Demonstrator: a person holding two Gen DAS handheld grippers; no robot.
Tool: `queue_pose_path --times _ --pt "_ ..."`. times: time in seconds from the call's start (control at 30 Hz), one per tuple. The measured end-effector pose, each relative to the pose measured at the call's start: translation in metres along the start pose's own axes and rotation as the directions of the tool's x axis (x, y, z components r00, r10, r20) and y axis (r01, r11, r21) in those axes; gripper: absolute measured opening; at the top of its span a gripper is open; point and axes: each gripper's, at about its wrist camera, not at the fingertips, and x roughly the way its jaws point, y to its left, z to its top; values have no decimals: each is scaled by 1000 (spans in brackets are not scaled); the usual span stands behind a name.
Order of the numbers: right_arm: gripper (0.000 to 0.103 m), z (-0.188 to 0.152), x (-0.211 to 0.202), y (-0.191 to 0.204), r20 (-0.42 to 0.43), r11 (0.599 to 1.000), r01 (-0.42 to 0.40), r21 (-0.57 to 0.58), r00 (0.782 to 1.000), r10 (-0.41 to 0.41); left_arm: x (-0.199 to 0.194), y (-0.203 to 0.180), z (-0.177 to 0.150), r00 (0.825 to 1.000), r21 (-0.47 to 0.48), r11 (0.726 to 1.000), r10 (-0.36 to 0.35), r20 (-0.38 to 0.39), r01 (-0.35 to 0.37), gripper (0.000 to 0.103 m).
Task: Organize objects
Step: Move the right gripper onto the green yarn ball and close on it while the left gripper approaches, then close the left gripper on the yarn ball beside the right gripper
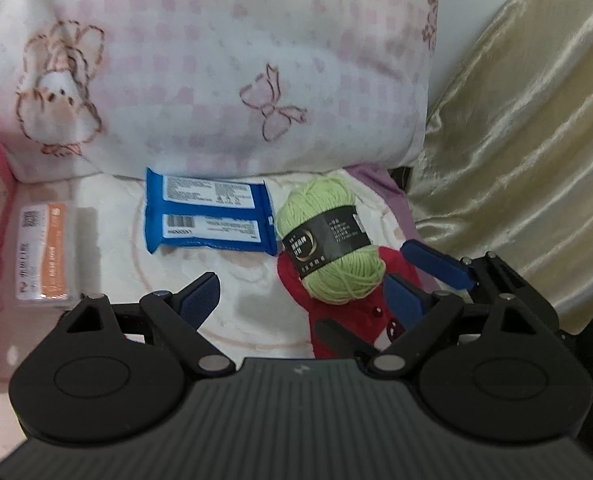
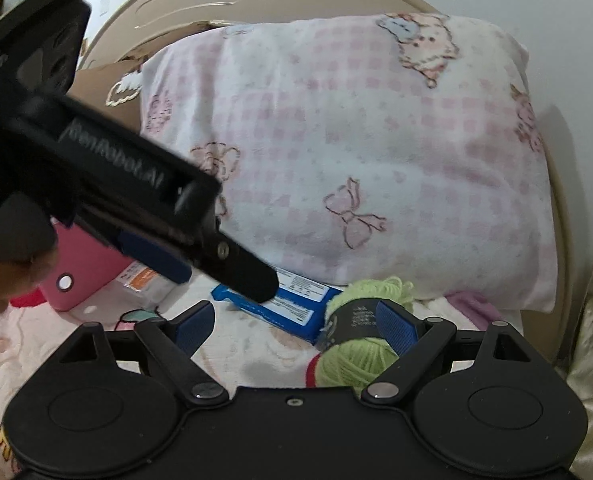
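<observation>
Both hand-held grippers gape wide, empty, over bare bedding beside the yarn (image 1: 330,236)

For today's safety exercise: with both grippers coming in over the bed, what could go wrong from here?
1. The yarn rests on the red toy; grabbing either could roll the yarn away.
2. Both grippers, left and right, crowd one spot and might collide.
3. The soft bedding may snag open jaws.

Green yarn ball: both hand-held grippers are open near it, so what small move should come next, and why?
Probably ease the right hand-held gripper forward and rightward around the green yarn ball. Its jaws stand open and empty, and the ball lies low by its right finger, on a red plush toy.
</observation>
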Motion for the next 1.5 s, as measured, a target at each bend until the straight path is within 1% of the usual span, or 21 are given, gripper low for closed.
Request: queue_pose_path --times 0.07,0.1,0.13,0.17,0.33,0.43,0.47,0.53,0.57,0.63,0.8,0.93,1.03,1.1,1.2,1.3,1.4,1.5 --pt "91 -4 6 -14 -4 995 -11 97 1000 11 8 -3 0 1000 14 1000 12 -16 -11 89" --pt "91 -6 9 -21 -7 989 -16 147 1000 17 13 -5 0 999 24 999 29 -24 -29 89" --pt "91 -7 14 -28 -12 981 -22 191 1000 25 16 -6 0 999 30 999 38 -23 -37 89" --pt "91 -9 17 -32 -15 977 -24 211 1000 27 17 -7 0 999 33 999 33 -11 -33 88" --pt "91 -16 26 -37 -13 978 22 209 1000 -20 32 -10 4 999 56 997 51 6 -51 88" --pt "91 -17 27 -36 -12 979 18 201 1000 -16 42 -12 7 999 48 998 40 -7 -40 88" --pt "91 -16 27 -37 -13 979 12 203 1000 -10 45 -12 8 1000 33 999 31 -5 -30 88" --pt "91 -17 31 -40 -15 975 -4 224 1000 8 49 -11 10 1000 13 1000 -11 3 11 87" --pt "91 -16 33 -42 -18 972 -8 235 1000 13 52 -11 12 1000 0 1000 -14 0 14 87" --pt "91 -16 37 -44 -21 967 -7 254 1000 13 58 -12 15 1000 -21 1000 -5 -4 5 86" --pt "91 -20 38 -50 -21 967 -6 254 1000 11 73 -11 15 1000 -38 999 -3 -22 2 80" --pt "91 -24 43 -57 -33 963 -23 268 999 33 85 -6 13 1000 -45 999 20 -24 -21 76" --pt "91 -26 48 -62 -47 963 -12 269 999 26 94 0 11 1000 -66 998 1 -30 -3 76" --pt "91 -29 52 -67 -65 955 -11 296 997 32 98 3 10 999 -82 997 -17 -30 15 77" --pt "91 -35 56 -76 -107 932 -12 363 993 54 104 7 7 998 -104 993 -54 -43 49 77" --pt "91 -38 54 -84 -106 903 -37 428 990 91 109 11 2 995 -133 989 -78 -62 69 78" --pt "91 -41 57 -92 -104 877 -35 480 990 96 113 13 2 994 -153 984 -96 -53 86 78" --pt "91 -44 61 -95 -123 870 -17 492 988 89 118 14 1 993 -160 983 -102 -54 92 78"
